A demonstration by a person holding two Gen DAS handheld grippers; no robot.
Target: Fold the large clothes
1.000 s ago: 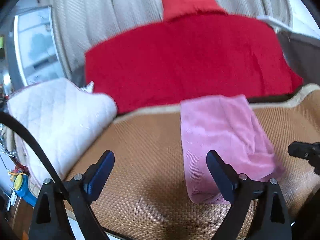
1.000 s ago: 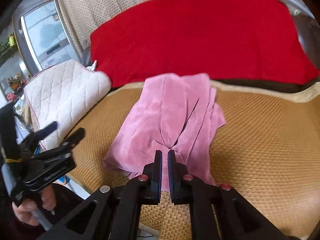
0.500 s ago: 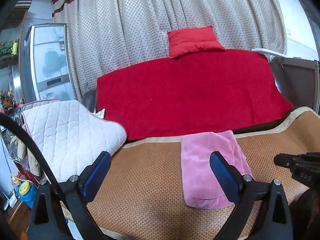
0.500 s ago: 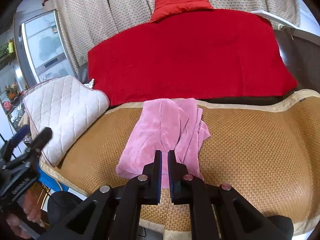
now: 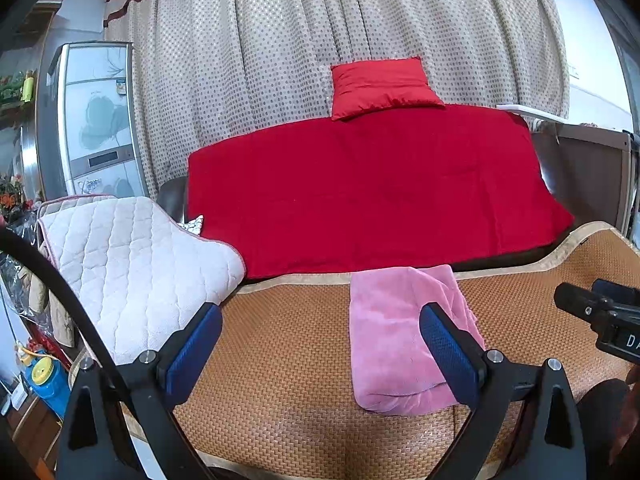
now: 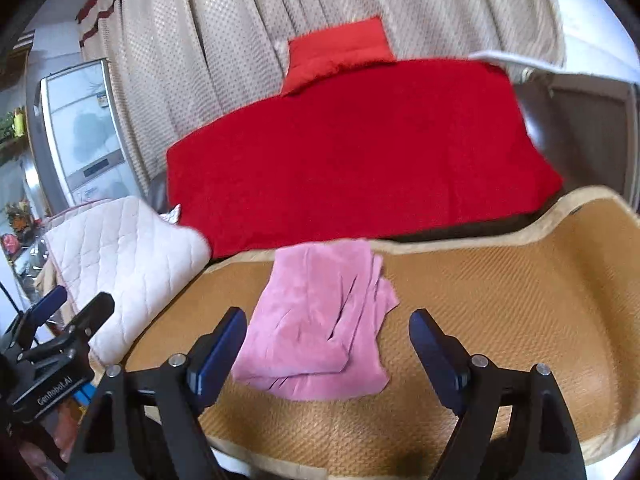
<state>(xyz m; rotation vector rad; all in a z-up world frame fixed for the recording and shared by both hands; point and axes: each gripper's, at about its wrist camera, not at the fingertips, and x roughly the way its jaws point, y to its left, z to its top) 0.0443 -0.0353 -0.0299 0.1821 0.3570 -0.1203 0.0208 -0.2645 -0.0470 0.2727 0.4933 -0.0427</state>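
- Landmark: woven mat (image 5: 304,360), tan-edged, covering the seat surface; positions below refer to it.
- Pink garment (image 5: 396,336) lies folded on the mat, its far edge at the mat's rear border. In the right wrist view the garment (image 6: 320,328) shows several overlapping layers, with uneven flaps on its right side.
- Left gripper (image 5: 320,348): jaws spread wide, blue pads apart, holding nothing. It hangs above the mat's near part; the right-hand pad overlaps the garment in the picture; contact cannot be told.
- Right gripper (image 6: 328,344): jaws spread wide, nothing between them. The garment's near edge sits in the gap as seen in the picture; the fingers do not pinch it.
- The left gripper (image 6: 56,344) also shows in the right wrist view at the mat's left end; the right gripper's tip (image 5: 600,312) shows in the left wrist view over the mat's right part.
- Red blanket (image 5: 368,192) drapes the backrest behind the mat's rear edge; red cushion (image 5: 380,84) rests on top of it.
- White quilted pad (image 5: 128,264) lies at the mat's left end.
- Dotted curtain (image 5: 320,32) hangs behind the backrest.
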